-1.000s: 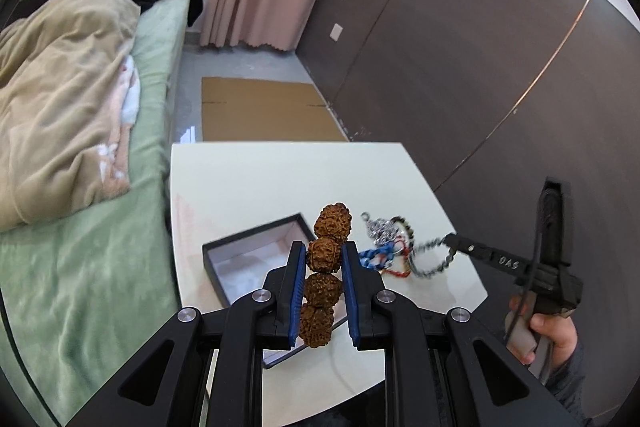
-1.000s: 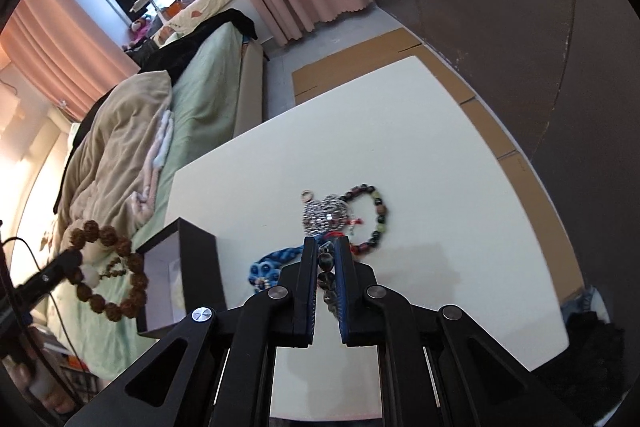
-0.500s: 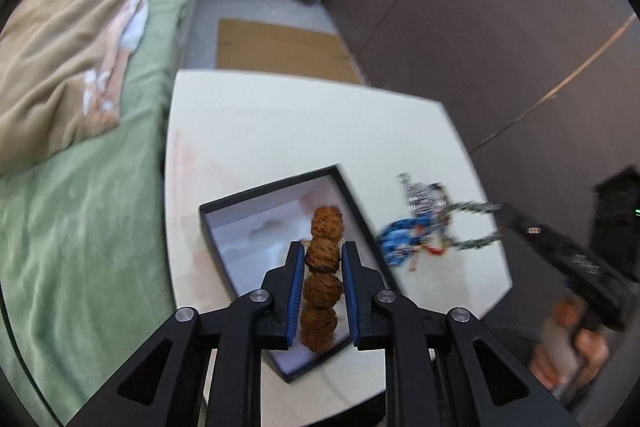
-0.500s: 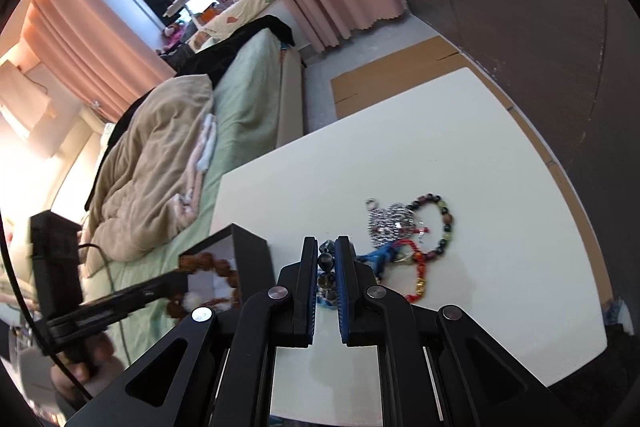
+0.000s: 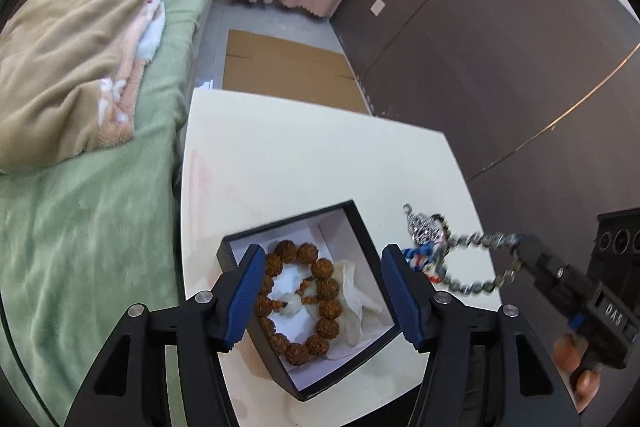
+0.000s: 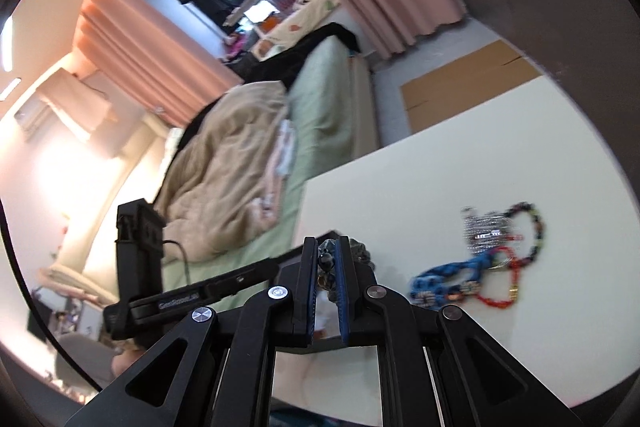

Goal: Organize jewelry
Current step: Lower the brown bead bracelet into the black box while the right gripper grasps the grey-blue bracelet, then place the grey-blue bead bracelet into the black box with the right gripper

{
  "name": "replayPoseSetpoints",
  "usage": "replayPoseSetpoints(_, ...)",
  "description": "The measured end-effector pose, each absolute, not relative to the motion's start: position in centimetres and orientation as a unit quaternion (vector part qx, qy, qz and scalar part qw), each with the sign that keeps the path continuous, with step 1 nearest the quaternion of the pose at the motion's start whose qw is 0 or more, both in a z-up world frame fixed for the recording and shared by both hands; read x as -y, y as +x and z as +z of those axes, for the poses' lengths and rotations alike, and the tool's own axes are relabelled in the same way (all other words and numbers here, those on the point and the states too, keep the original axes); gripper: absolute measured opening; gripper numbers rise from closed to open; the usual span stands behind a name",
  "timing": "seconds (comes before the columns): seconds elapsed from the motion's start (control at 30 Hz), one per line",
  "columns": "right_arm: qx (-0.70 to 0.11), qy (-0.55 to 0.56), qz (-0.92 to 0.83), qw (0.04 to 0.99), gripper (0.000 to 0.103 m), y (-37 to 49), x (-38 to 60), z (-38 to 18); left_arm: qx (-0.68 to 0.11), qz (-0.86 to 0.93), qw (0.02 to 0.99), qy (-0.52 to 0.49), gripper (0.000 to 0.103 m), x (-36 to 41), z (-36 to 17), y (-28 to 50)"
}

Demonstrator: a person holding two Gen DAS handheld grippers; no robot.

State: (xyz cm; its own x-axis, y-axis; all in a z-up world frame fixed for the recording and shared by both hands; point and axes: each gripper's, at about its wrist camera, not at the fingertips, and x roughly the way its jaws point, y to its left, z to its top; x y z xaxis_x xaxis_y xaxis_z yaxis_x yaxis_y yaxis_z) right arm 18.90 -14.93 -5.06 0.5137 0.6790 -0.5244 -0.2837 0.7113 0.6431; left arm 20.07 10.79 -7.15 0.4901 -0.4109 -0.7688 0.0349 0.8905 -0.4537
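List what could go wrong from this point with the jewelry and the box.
1. The black box sits near the table's front edge; a nudge from the left gripper, whose jaws are opening over the brown bead bracelet, might push it off.
2. The right gripper is shut on a grey bead chain hanging toward the jewelry pile; it could snag and drag those pieces.
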Motion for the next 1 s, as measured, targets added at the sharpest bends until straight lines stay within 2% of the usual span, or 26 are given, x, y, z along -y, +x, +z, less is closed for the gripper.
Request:
replayPoseSetpoints(0.43,-0.419,0.212,0.319,0.823,0.01,19.1,9.0,-5.7,-0.47,-0.113,0.848,-0.219,0.061,-13.6,-6.3,19.6)
replayPoseSetpoints(1.0,-0.453,0.138,0.256,0.843,0.01,19.3,8.0,-7.6,-0.465,-0.109,0.848,-0.232,0.061,-14.6,-5.8,19.4)
